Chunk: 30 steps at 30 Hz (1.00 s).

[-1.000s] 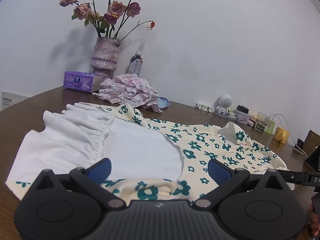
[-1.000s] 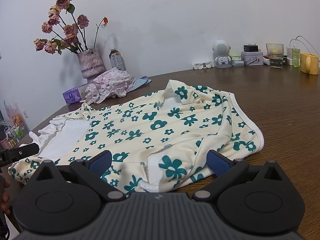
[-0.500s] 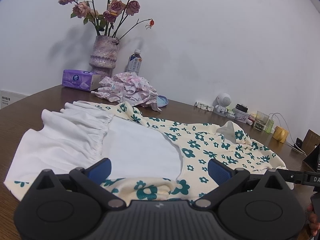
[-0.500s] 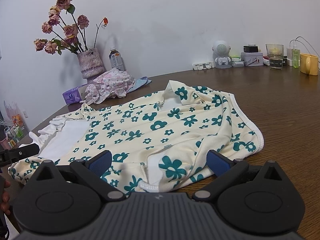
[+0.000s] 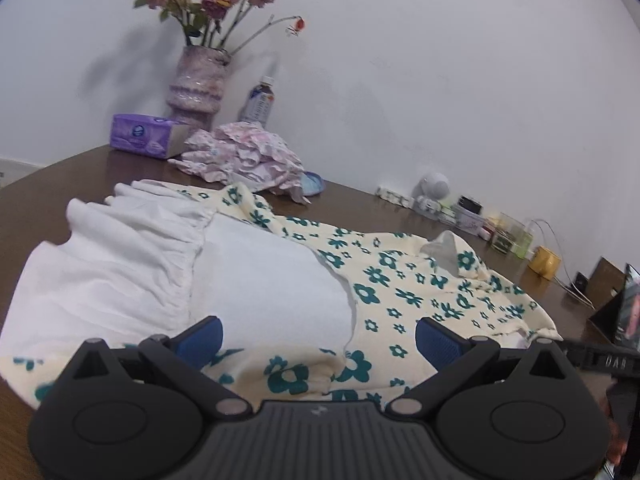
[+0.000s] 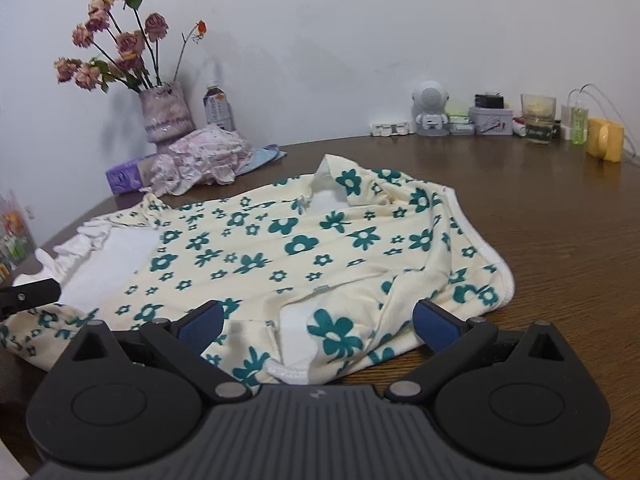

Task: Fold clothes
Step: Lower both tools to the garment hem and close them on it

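Our dress point(image 6: 304, 248) lies spread on the brown table point(image 6: 560, 216).
We hold both grippers, left point(image 5: 318, 338) and right point(image 6: 316, 326), released at its near edge; a vase point(image 6: 166, 118) stands by the white wall.

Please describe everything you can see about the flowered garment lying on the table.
The flowered garment is cream cloth printed with teal flowers, soft and wrinkled. It lies spread out, mostly flat, on the brown wooden table. One end has a plain white panel with a gathered white ruffle; the white-trimmed edges show at the near side. Both hand-held grippers, left and right, are open just above its near edge, gripping nothing.
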Each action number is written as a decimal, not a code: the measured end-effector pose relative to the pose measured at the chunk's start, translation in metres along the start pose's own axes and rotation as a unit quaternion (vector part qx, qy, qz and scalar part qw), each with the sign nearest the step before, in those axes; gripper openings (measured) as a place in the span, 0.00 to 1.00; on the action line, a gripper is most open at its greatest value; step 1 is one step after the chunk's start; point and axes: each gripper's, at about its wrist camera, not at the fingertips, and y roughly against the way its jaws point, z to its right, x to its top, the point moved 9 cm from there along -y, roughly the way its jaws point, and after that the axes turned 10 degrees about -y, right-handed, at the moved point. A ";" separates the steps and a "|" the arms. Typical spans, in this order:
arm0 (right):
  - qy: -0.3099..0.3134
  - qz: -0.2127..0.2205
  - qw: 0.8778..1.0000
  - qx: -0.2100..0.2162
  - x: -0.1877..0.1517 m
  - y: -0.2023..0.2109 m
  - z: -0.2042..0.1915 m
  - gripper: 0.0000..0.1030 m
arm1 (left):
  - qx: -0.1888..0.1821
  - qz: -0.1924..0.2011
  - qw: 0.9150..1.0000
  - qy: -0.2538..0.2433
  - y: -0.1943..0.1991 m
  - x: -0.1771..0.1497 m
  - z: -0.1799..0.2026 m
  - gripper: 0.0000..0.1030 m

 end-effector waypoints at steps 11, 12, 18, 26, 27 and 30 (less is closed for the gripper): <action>0.060 -0.070 0.996 0.013 0.057 -0.023 -0.015 0.83 | 0.013 -0.052 0.993 -0.104 -0.016 0.068 -0.010 0.98; 0.060 -0.086 0.994 0.018 0.061 -0.030 -0.017 0.77 | 0.013 -0.059 0.992 -0.115 -0.022 0.076 -0.012 0.98; 0.084 -0.135 0.987 0.022 0.102 -0.083 -0.037 0.70 | 0.012 -0.107 0.984 -0.143 -0.083 0.120 -0.029 0.87; 0.079 -0.214 0.973 -0.019 0.111 -0.185 -0.055 0.56 | 0.062 -0.180 0.968 -0.161 -0.179 0.122 -0.061 0.81; 0.078 -0.216 0.973 -0.030 0.110 -0.195 -0.054 0.56 | 0.064 -0.183 0.969 -0.156 -0.187 0.122 -0.065 0.81; 0.041 -0.222 0.973 -0.039 0.112 -0.214 -0.047 0.56 | 0.061 -0.187 0.970 -0.142 -0.207 0.121 -0.074 0.82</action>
